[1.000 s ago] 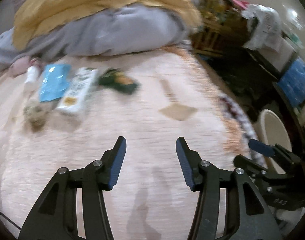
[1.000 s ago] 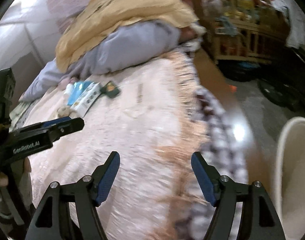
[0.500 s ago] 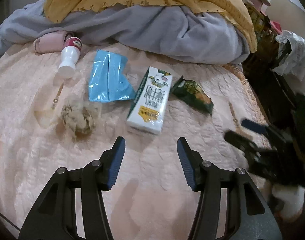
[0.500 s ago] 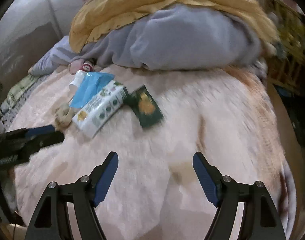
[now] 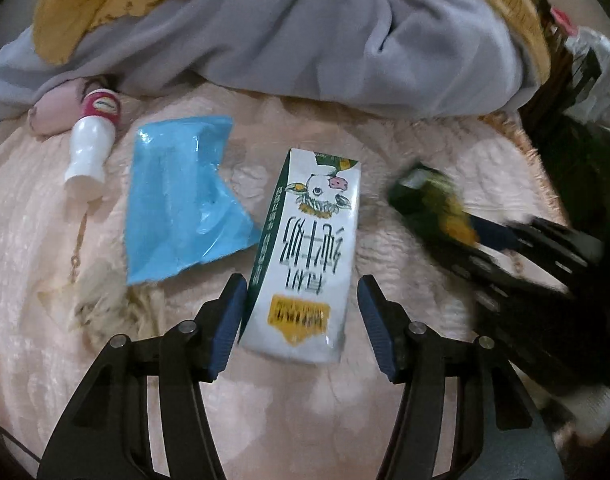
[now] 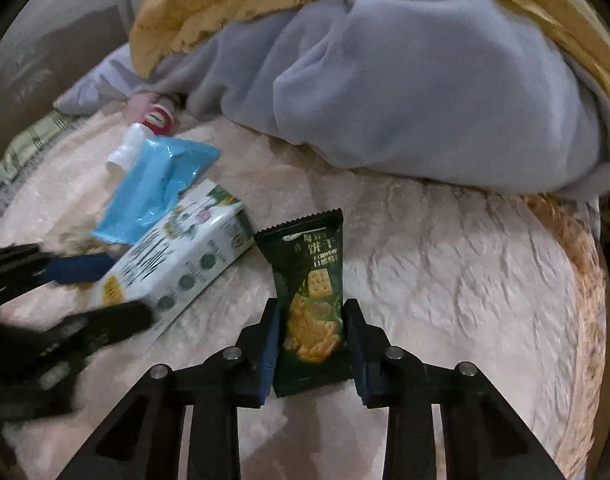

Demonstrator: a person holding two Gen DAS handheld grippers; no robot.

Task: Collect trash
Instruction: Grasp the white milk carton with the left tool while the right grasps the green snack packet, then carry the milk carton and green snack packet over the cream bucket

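Observation:
A white milk carton point(image 5: 305, 256) lies on the pink bedspread point(image 5: 345, 420), its near end between the open fingers of my left gripper point(image 5: 301, 320). My right gripper point(image 6: 311, 340) has closed in on a dark green cracker packet point(image 6: 311, 300), the pads touching its sides. The packet point(image 5: 433, 208) and the right gripper also show blurred in the left wrist view. The carton point(image 6: 177, 264) shows in the right wrist view too. A blue wrapper point(image 5: 181, 196), a small white bottle with a red cap point(image 5: 91, 144) and a crumpled tissue point(image 5: 101, 308) lie to the left.
A grey blanket point(image 5: 305, 40) under a yellow quilt point(image 6: 225, 0) is heaped at the back of the bed. A small pink item point(image 5: 53, 114) lies by the bottle. The bed's fringed edge point(image 6: 589, 300) runs along the right.
Both grippers moved forward to the trash. The left now straddles the milk carton's near end. The right narrowed from wide open and now grips the cracker packet.

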